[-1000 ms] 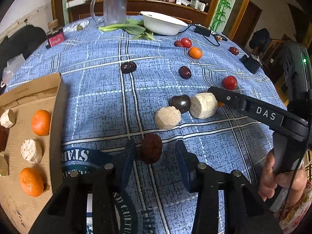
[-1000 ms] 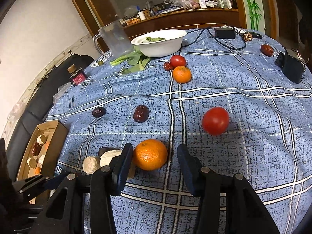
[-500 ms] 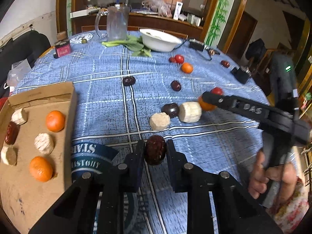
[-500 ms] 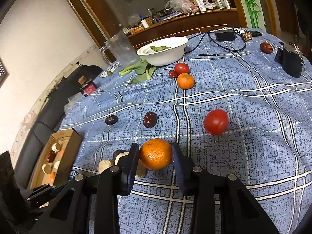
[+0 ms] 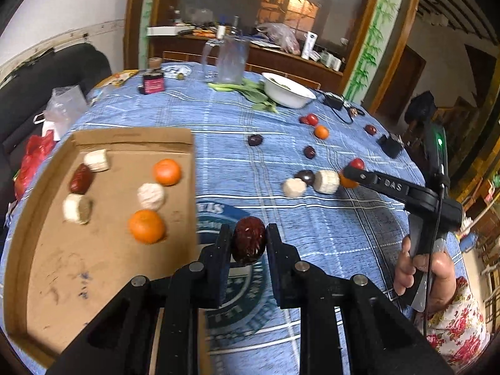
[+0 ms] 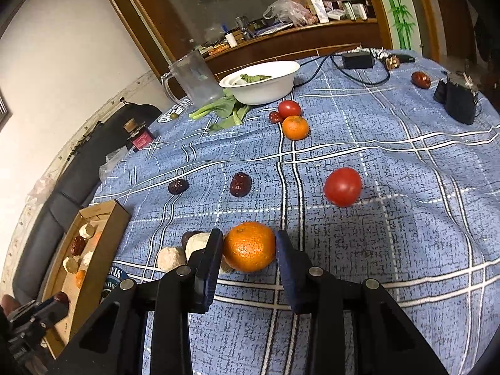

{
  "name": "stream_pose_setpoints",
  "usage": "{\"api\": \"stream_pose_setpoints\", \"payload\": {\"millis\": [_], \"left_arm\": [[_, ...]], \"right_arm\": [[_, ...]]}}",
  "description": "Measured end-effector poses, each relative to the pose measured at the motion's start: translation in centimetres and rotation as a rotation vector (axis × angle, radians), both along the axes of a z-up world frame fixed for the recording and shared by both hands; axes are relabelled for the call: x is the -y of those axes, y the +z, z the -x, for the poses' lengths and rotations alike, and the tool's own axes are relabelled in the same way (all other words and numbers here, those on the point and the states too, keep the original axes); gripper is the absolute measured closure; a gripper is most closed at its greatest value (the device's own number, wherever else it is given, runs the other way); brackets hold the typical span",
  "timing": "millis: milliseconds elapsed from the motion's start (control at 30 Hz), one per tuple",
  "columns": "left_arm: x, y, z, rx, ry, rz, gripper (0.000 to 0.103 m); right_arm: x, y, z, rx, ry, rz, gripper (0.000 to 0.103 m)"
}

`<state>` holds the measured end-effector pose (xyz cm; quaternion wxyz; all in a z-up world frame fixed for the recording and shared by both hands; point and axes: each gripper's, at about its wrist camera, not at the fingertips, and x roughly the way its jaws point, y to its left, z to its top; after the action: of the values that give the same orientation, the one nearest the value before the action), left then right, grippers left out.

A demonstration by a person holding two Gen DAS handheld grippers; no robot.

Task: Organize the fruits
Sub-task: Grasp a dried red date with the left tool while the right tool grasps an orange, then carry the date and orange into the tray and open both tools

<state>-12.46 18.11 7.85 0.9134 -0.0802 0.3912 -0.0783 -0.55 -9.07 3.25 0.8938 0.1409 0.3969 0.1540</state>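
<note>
My left gripper (image 5: 249, 243) is shut on a dark red date (image 5: 249, 240) and holds it above the cloth, just right of the cardboard tray (image 5: 103, 262). The tray holds two oranges (image 5: 147, 226), a date (image 5: 80, 178) and pale round pieces (image 5: 151, 196). My right gripper (image 6: 249, 247) is shut on an orange (image 6: 249, 247), lifted a little off the blue checked tablecloth (image 6: 390, 234). A red tomato (image 6: 342, 186), two dates (image 6: 240, 184), another orange (image 6: 295, 127) and two pale pieces (image 6: 170, 257) lie loose on the cloth.
A white bowl (image 6: 262, 82) with greens, a clear jug (image 6: 192, 76), a small jar (image 6: 139, 136), a charger with cable (image 6: 357, 61) and a black device (image 6: 459, 101) stand at the far side. A black sofa (image 5: 40, 84) is left of the table.
Both grippers closed on their fruit and rose. The left one carried the date left toward the tray. The right one lifted the orange slightly.
</note>
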Motion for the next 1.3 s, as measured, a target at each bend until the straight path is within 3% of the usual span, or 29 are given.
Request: {"api": "stream_pose_setpoints", "payload": {"millis": [233, 600, 800, 1067, 1300], "left_arm": [[-3.8, 0.4, 1.7, 0.026, 0.064, 0.032, 0.082], [-12.7, -0.3, 3.6, 0.03, 0.249, 0.088, 0.082], [-16.3, -1.6, 3.1, -0.017, 0.329, 0.099, 0.082], [-17.2, -2.9, 1.0, -0.092, 0.32, 0.076, 0.082], [-16.8, -4.1, -1.0, -0.157, 0.301, 0.056, 0.082]], "right_arm": [[-3.0, 2.7, 5.2, 0.051, 0.055, 0.0, 0.066], [-13.5, 5.0, 9.4, 0.063, 0.299, 0.006, 0.065], [-19.4, 4.5, 9.5, 0.049, 0.414, 0.043, 0.065], [-25.5, 1.9, 8.7, 0.0, 0.508, 0.124, 0.065], [-27.6, 0.5, 8.0, -0.002, 0.522, 0.2, 0.065]]}}
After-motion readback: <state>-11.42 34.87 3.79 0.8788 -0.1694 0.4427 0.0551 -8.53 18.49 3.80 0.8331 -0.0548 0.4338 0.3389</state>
